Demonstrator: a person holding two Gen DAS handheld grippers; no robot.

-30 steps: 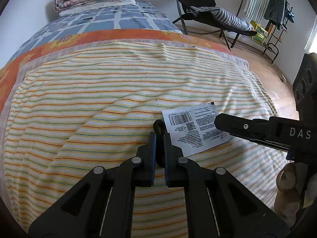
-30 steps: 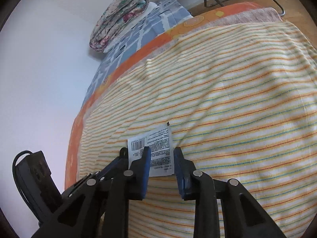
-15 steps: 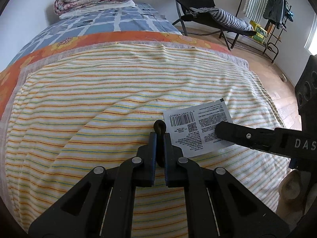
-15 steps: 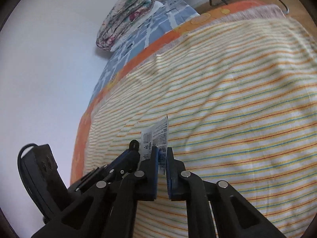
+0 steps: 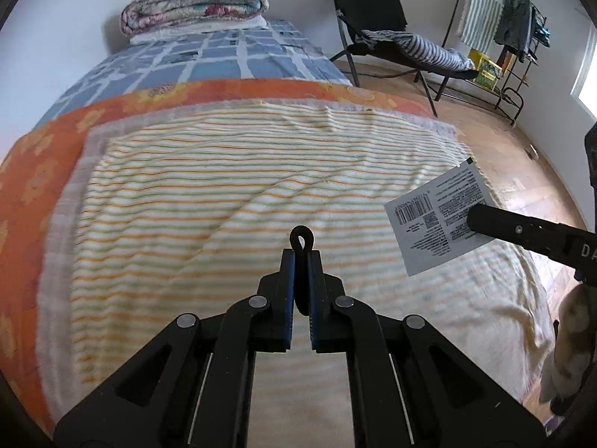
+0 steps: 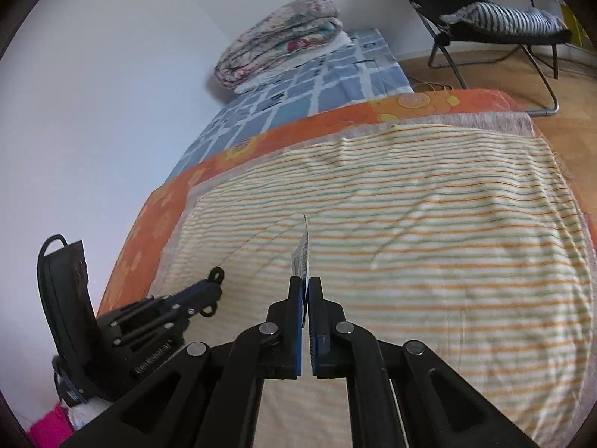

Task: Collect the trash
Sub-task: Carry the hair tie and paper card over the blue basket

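Observation:
A white printed wrapper [image 5: 440, 220] with a barcode hangs in the air above the striped blanket [image 5: 224, 205] at the right of the left wrist view. My right gripper [image 6: 306, 287] is shut on it; in the right wrist view the wrapper [image 6: 303, 250] shows edge-on between the jaws. My left gripper [image 5: 301, 261] is shut on a thin black loop [image 5: 301, 239] and hovers over the blanket. It also shows in the right wrist view [image 6: 209, 285], to the left of and lower than the wrapper.
The bed carries an orange flowered sheet [image 5: 33, 171], a blue checked cover [image 5: 209, 63] and a folded quilt [image 5: 194, 0] at the head. A black folding chair [image 5: 377, 22] and a clothes rack [image 5: 515, 37] stand on the wooden floor to the right.
My right gripper closed on the wrapper and lifted it off the blanket, up and to the right. Both grippers rose and pulled back from the blanket.

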